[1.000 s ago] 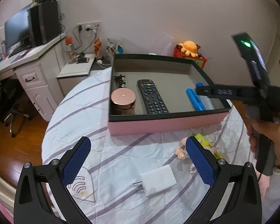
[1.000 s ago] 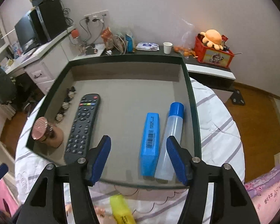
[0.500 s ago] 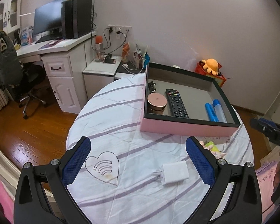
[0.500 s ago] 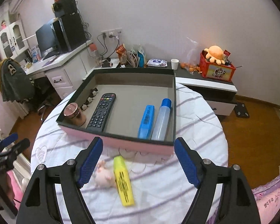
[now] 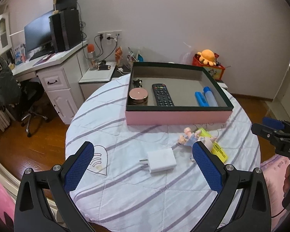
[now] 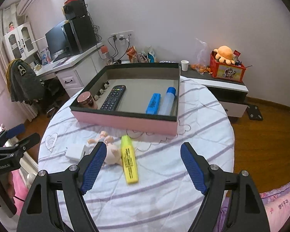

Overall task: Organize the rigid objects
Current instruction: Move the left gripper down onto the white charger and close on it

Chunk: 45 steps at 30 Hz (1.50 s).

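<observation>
A pink box with a dark rim sits at the far side of a round table. Inside it lie a round pink-topped jar, a black remote, a blue highlighter and a blue-capped bottle, side by side. On the table in front of the box lie a white charger, a small doll and a yellow highlighter. The doll touches the yellow highlighter.

The left gripper hangs over the near edge of the table, its jaws wide apart and holding nothing. The right gripper does the same, jaws wide and holding nothing.

The table wears a white cloth with purple stripes and a drawn heart. Behind it stands a white desk with a dark monitor and a black computer tower. A black chair is tucked beside the desk. An orange plush octopus sits on a red box by the plain wall. The floor is brown wood.
</observation>
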Available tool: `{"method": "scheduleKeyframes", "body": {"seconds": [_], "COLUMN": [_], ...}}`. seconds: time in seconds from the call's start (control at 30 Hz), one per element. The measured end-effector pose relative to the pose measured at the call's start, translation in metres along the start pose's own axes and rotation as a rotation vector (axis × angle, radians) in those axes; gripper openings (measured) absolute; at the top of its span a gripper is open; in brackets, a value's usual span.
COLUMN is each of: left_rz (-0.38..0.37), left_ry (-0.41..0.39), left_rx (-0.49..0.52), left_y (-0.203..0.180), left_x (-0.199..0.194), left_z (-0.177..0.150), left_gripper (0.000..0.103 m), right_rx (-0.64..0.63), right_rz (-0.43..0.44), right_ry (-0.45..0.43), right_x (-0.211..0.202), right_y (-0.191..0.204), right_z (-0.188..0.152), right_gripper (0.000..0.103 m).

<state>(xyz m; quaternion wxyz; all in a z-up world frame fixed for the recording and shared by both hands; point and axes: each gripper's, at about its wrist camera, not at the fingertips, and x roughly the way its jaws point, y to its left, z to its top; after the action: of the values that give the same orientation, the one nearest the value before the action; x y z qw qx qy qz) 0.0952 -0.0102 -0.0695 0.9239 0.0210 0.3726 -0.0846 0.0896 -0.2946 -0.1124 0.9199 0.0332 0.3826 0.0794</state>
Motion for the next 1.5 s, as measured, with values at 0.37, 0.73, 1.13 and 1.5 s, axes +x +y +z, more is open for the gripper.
{"method": "scheduleKeyframes", "body": {"seconds": [0.37, 0.73, 1.13, 1.5], "left_rz": [-0.023, -0.069, -0.160, -0.130], "left_ry": [0.046, 0.109, 0.157, 0.219], "left_rx": [0.231, 0.481, 0.491, 0.150], "left_y": [-0.021, -0.025, -0.020, 0.000], "left_x": [0.020, 0.070, 0.120, 0.130], "left_z": [-0.015, -0.032, -0.022, -0.014], "left_gripper": [0.103, 0.103, 0.072, 0.041], "right_rx": [-0.018, -0.027, 0.022, 0.027], "right_rz": [0.016, 0.030, 0.018, 0.019], "right_ry": [0.041, 0.109, 0.159, 0.176], "right_x": [0.006, 0.031, 0.059, 0.068], "right_y": [0.006, 0.010, 0.003, -0.004], "right_z": [-0.020, -0.025, -0.015, -0.010], "right_gripper": [0.080, 0.080, 0.080, 0.080]}}
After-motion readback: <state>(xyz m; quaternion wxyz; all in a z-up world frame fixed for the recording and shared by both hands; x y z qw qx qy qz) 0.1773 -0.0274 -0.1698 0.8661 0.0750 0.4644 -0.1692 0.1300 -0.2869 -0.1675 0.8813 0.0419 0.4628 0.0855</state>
